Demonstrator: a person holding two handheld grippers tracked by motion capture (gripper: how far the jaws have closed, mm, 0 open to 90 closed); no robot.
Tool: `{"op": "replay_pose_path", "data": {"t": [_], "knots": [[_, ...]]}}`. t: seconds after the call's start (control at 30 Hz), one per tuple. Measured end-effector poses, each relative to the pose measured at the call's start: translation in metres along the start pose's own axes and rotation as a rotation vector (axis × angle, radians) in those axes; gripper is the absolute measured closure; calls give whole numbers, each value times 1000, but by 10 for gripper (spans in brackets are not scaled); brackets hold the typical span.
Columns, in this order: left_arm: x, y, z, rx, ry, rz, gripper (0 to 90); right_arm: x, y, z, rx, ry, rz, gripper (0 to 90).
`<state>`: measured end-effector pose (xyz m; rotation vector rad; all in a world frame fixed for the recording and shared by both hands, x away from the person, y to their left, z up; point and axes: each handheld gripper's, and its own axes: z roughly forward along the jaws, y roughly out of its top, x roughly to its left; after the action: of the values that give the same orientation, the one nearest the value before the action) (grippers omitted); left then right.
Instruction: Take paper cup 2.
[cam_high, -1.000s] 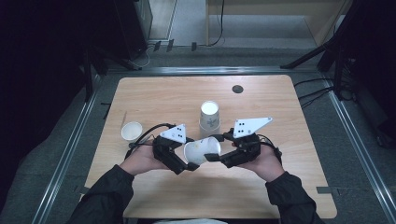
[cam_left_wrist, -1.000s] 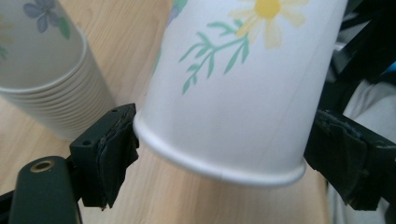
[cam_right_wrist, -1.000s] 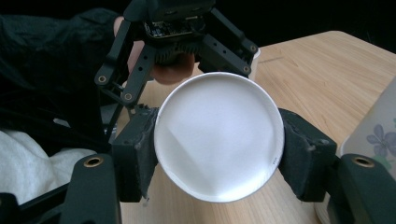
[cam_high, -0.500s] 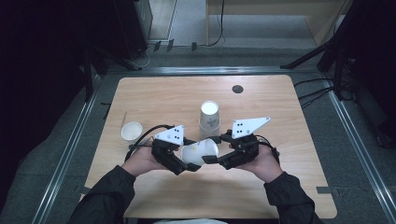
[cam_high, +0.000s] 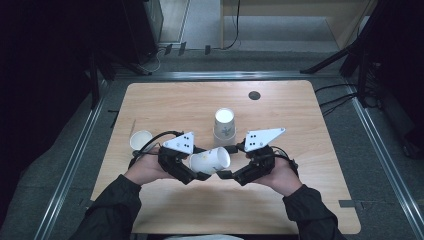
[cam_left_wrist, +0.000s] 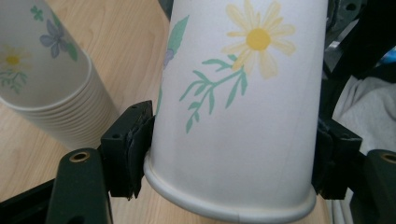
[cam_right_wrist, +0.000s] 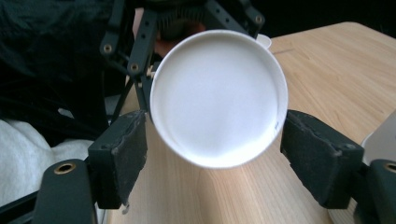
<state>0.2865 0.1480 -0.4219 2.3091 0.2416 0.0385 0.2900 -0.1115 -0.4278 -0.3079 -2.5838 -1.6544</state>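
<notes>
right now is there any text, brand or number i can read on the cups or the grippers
None: no readable word, number or brand anywhere.
Held paper cup: printed flowers and leaves, no lettering.
Stack of paper cups: flower print, no lettering.
Grey three-cornered plates on the grippers: black dots, no text.
Upright stack seen from the high view: print too small to read.

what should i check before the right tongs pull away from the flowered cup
1. Left tongs shut on the flowered cup, after closing just now: ok.
2. Right tongs let go, pads off the cup's base after opening just now: ok.
3. Cup wall crushed: no dent shows, ok.
4. Cup lifted off the table: ok.
5. Cup stack clear of both tongs: ok.
6. Grip firm enough alone: cannot tell.
</notes>
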Motion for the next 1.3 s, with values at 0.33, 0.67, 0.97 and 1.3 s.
{"op": "replay_pose_path", "data": {"t": [0.33, 0.67, 0.97, 1.3], "knots": [[3, 0, 10, 168, 36, 45, 265, -2, -6, 5, 24, -2, -6, 231], [5, 1, 28, 286, -13, 43, 263, -6, -13, 20, 65, 3, -18, 233], [6, 2, 39, 334, -44, 28, 258, -6, -19, 35, 135, 31, -30, 261], [3, 3, 42, 337, -60, 44, 258, -6, -22, 41, 185, 46, -47, 337]]}}
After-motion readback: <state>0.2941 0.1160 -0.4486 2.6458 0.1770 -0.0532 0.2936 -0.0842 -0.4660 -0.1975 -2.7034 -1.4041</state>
